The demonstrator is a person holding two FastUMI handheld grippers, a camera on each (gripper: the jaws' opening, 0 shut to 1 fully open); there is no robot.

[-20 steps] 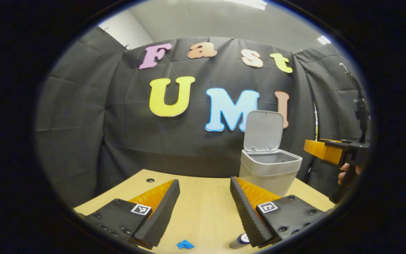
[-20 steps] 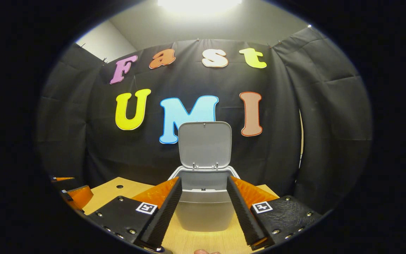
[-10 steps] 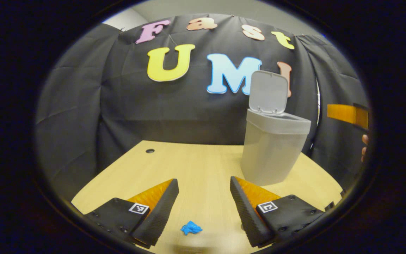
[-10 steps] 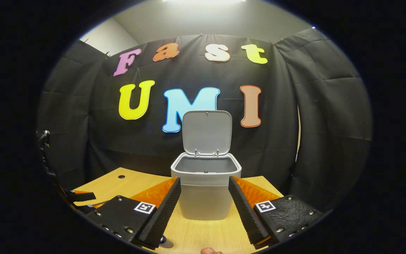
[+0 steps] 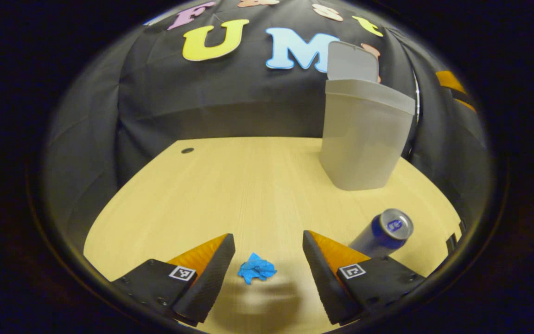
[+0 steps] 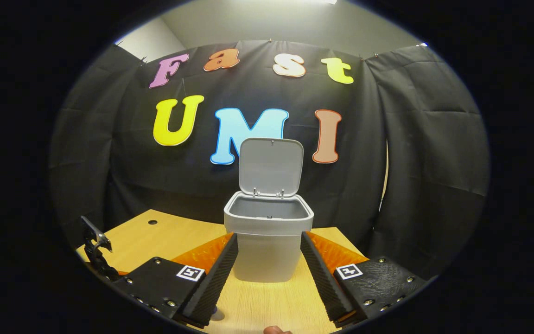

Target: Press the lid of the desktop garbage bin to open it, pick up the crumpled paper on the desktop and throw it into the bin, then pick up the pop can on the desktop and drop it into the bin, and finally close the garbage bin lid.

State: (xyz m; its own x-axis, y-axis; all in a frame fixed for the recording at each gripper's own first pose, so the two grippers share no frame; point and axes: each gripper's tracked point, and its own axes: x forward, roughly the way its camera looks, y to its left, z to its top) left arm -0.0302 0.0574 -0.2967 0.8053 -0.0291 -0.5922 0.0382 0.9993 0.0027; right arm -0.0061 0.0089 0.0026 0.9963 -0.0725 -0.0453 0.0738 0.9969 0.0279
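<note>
- Low over the wooden table (image 5: 230, 185), the left gripper (image 5: 267, 260) had its fingers spread wide, with the blue crumpled paper (image 5: 257, 269) lying on the table between them.
- Upright just right of that gripper stood the pop can (image 5: 383, 234).
- Behind, the grey bin (image 6: 268, 236) stood with its lid (image 6: 270, 168) raised.
- The right gripper (image 6: 267, 260) hung spread and empty before the bin.

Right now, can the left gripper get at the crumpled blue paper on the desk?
Probably yes. The left gripper is open, the crumpled paper lies on bare desk between its fingers, and the pop can stands off to one side.
</note>
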